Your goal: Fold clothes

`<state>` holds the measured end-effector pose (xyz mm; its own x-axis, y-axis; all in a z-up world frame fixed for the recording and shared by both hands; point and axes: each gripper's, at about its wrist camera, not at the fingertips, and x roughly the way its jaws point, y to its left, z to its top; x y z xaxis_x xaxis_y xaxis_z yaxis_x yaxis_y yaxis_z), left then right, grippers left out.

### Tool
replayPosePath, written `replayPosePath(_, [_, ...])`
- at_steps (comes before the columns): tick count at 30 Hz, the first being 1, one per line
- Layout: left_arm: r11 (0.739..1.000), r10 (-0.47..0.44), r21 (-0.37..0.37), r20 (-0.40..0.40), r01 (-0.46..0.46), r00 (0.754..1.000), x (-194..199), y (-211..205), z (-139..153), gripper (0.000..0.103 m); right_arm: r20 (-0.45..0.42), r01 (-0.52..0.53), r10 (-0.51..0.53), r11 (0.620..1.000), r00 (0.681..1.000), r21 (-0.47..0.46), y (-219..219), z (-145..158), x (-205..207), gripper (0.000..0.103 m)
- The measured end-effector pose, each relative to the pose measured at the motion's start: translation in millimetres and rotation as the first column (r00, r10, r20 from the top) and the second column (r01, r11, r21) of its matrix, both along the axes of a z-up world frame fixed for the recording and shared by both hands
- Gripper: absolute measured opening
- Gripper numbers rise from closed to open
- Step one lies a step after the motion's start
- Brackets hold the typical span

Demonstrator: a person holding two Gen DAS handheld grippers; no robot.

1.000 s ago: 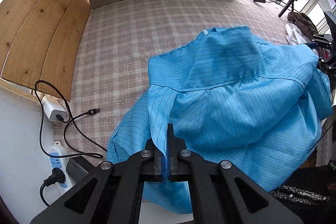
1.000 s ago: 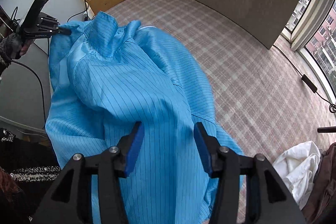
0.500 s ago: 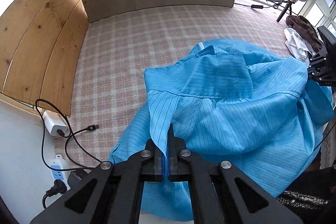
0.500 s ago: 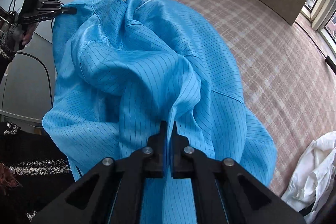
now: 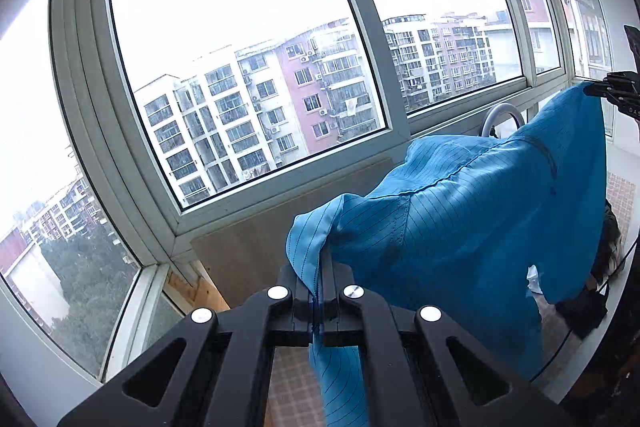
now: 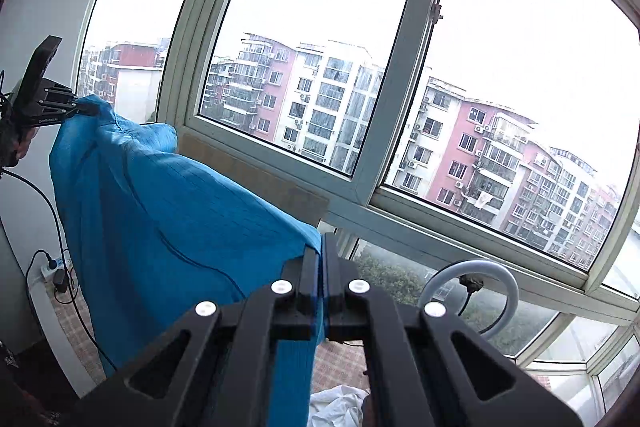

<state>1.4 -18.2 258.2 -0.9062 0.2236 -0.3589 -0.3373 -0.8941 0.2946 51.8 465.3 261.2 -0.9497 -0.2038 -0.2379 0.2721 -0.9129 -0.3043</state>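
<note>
Two grippers, yours, hold a blue pinstriped garment [image 5: 472, 227] aloft, stretched between them before the windows [image 6: 320, 67]. Left gripper [image 5: 318, 283] jaws are clamped on one edge, right gripper [image 6: 321, 267] jaws on another, both pointing nearly level toward distant apartment blocks [image 5: 280, 107].

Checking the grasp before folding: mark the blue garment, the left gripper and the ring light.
blue garment [image 5: 472, 227], left wrist view, on its hanging striped panel.
left gripper [image 5: 320, 279], left wrist view, between its fingertips, shut on the cloth's edge.
ring light [image 6: 472, 291], right wrist view, on its white hoop.
</note>
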Motion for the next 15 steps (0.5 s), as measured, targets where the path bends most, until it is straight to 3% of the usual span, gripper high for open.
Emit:
replayPosePath(3, [0.998, -0.052, -0.027, -0.073, 0.050, 0.996, 33, 12, 42, 0.000, -0.110, 0.032, -0.034, 0.999, 0.993, -0.023, 13, 41, 55, 0.001])
replayPosePath(8, [0.992, -0.071, -0.115, -0.128, 0.056, 0.989, 64, 29, 79, 0.000, -0.174, 0.038, -0.049, 0.997, 0.984, -0.064, 21, 70, 108, 0.001])
replayPosePath(13, [0.979, -0.057, -0.201, -0.166, 0.023, 0.985, 79, 33, 105, 0.000, -0.197, 0.042, -0.051, 0.998, 0.979, -0.048, 15, 82, 122, 0.001])
replayPosePath(15, [0.975, -0.049, -0.220, -0.170, 0.011, 0.984, 76, 37, 108, 0.000, -0.196, 0.062, -0.065, 0.998, 0.978, -0.022, 14, 80, 107, 0.001])
